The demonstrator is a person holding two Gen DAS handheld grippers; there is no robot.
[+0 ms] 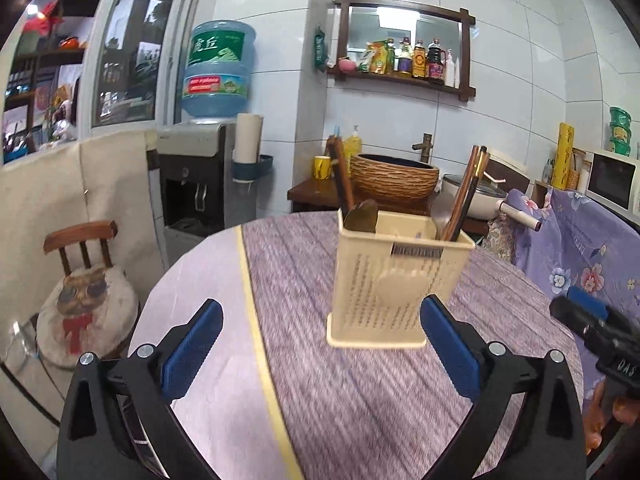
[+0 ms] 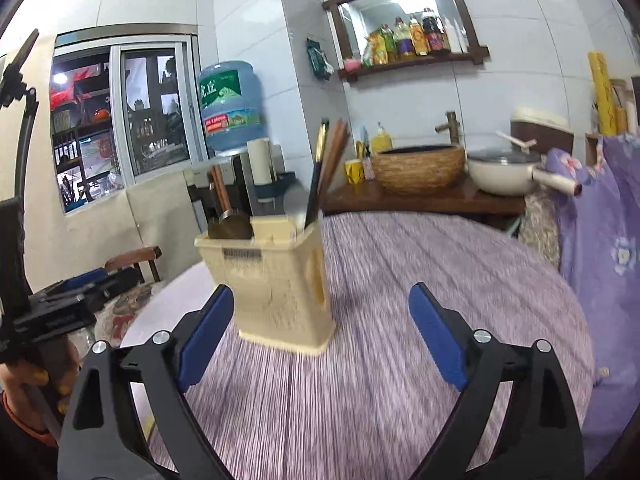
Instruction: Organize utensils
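A cream plastic utensil holder (image 1: 394, 276) stands upright on the round table with the purple striped cloth (image 1: 360, 400). Chopsticks (image 1: 466, 192) lean out of its right compartment and a dark wooden spoon (image 1: 360, 216) sits in its left one. My left gripper (image 1: 320, 320) is open, with nothing between its blue pads; the holder stands just beyond them. In the right wrist view the same holder (image 2: 280, 280) stands ahead and to the left, chopsticks (image 2: 324, 168) sticking up. My right gripper (image 2: 322, 308) is open and empty. The right gripper's body (image 1: 592, 328) shows at the left view's right edge.
A wooden chair with a cat cushion (image 1: 84, 304) stands left of the table. Behind are a water dispenser (image 1: 204, 168), a woven basin (image 1: 394, 178) on a wooden counter and a white pan (image 2: 504, 172). Purple floral fabric (image 2: 600, 240) hangs at the right.
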